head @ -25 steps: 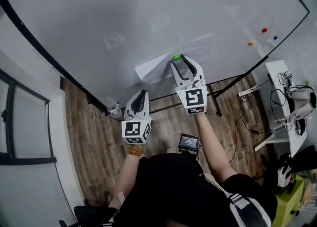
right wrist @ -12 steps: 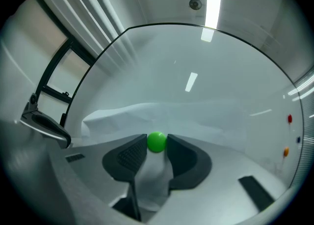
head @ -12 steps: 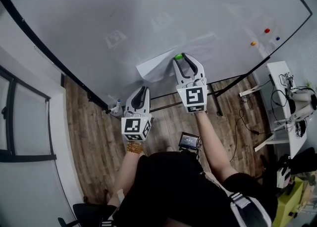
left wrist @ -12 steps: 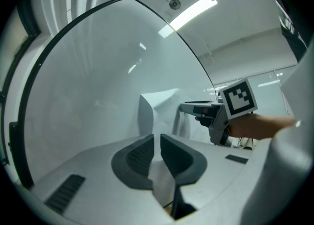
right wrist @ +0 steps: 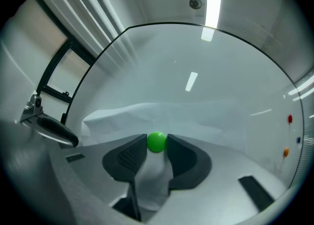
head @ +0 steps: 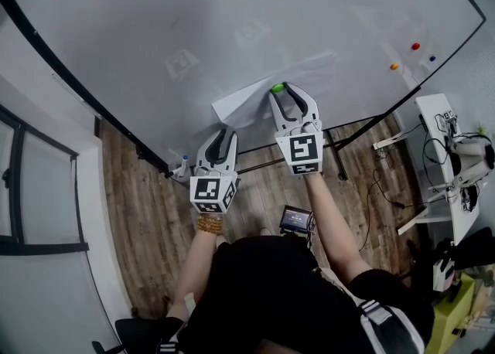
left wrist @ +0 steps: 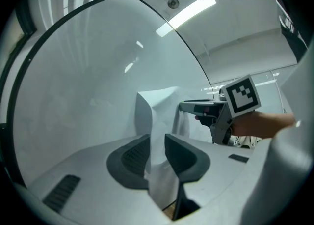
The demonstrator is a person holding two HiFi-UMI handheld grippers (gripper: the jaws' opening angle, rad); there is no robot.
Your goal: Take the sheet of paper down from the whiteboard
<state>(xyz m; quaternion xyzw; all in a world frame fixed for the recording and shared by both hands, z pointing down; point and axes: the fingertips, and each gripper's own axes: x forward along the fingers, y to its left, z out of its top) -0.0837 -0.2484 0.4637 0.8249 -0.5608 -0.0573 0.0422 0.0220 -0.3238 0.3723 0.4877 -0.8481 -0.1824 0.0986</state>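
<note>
While you face the whiteboard, the head view shows the sheet of paper low on it, pinned by a green magnet. Left gripper view: your left gripper stands open, with the sheet's loose edge between its jaws. Right gripper view: your right gripper has just been closing its jaws, and they now clamp the green magnet.
</note>
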